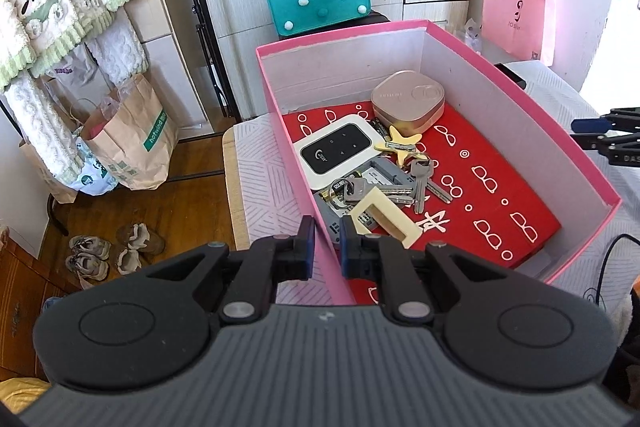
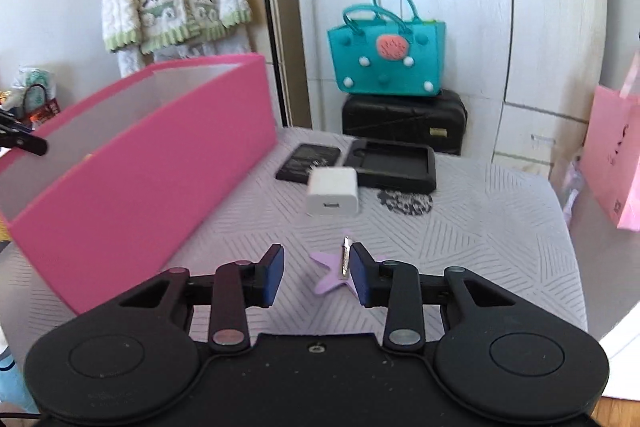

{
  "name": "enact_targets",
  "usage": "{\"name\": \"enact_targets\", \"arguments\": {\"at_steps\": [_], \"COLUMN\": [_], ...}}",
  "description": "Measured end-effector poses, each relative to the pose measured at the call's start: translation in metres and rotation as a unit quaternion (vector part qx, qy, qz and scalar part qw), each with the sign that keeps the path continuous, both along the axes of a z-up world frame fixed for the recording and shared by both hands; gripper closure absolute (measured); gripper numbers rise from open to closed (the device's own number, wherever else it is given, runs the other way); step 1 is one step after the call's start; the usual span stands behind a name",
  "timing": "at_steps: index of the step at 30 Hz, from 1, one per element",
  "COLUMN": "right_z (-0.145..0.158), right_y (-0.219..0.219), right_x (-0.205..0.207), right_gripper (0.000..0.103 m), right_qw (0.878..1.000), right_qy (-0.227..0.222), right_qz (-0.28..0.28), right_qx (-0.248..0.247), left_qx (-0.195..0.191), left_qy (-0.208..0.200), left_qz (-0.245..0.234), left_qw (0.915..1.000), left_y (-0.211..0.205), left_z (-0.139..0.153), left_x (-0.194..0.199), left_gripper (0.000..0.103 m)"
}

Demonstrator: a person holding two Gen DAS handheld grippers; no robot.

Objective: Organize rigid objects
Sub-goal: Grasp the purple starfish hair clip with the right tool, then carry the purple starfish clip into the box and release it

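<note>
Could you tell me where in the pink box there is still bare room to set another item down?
The pink box has bare red lining along its right wall and toward the near right corner. The far strip before the back wall, left of the rose-gold case, is also free. The left-centre is crowded: white router, yellow star, keys, cream frame.

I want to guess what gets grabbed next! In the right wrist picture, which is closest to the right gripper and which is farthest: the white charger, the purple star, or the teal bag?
1. Purple star, between the right gripper fingers.
2. White charger, mid-table.
3. Teal bag, at the back on a black case.
</note>
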State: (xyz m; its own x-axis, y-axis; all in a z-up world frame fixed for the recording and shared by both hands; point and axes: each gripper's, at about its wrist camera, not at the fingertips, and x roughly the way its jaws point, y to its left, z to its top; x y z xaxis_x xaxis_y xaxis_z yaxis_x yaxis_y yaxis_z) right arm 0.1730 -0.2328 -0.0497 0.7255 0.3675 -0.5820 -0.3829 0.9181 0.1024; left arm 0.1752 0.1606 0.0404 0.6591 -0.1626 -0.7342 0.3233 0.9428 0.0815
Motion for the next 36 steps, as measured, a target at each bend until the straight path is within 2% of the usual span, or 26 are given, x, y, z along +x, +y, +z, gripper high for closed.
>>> {"name": "enact_targets", "arguments": {"at_steps": [7,8,9,11,13,14,17,23,27,36], "right_z": [-0.018,-0.021,-0.023,-0.025,-0.024,-0.024,-0.022,-0.012,-0.002,0.057], "right_y": [0.008,0.010,0.011,0.009,0.006,0.007,0.005,0.008,0.015,0.040], "right_x": [0.023,0.025,0.025,0.027,0.028,0.027,0.026,0.018,0.010,-0.003], "right_gripper": [0.058,0.055,0.047,0.044,0.056,0.070,0.072,0.083,0.084,0.084], "right_qw": [0.999,0.998,0.998,0.997,0.997,0.997,0.997,0.998,0.998,0.993], "right_qy": [0.020,0.022,0.014,0.015,0.022,0.020,0.027,0.024,0.026,0.018], "right_qz": [-0.022,-0.029,-0.037,-0.058,-0.067,-0.067,-0.067,-0.061,-0.047,0.039], "right_qx": [-0.038,-0.047,-0.048,-0.045,-0.032,-0.034,-0.018,0.001,0.020,0.113], "left_qx": [-0.009,-0.012,-0.013,-0.016,-0.018,-0.020,-0.023,-0.022,-0.022,-0.015], "left_qy": [-0.001,-0.001,-0.001,-0.001,-0.002,-0.002,-0.003,-0.003,-0.003,-0.004], "left_qz": [0.001,0.001,0.000,0.000,-0.003,-0.003,-0.004,-0.005,-0.005,-0.008], "left_qw": [1.0000,0.9999,0.9999,0.9999,0.9998,0.9998,0.9997,0.9997,0.9997,0.9998], "left_y": [0.000,0.000,0.000,0.002,0.003,0.004,0.005,0.007,0.008,0.005], "left_z": [0.000,0.000,0.000,0.000,-0.001,-0.001,-0.002,-0.001,-0.002,-0.004], "left_x": [0.000,0.000,0.001,0.001,0.000,0.000,0.000,0.000,-0.001,-0.001], "left_gripper": [0.092,0.092,0.092,0.091,0.091,0.091,0.091,0.091,0.091,0.091]}}
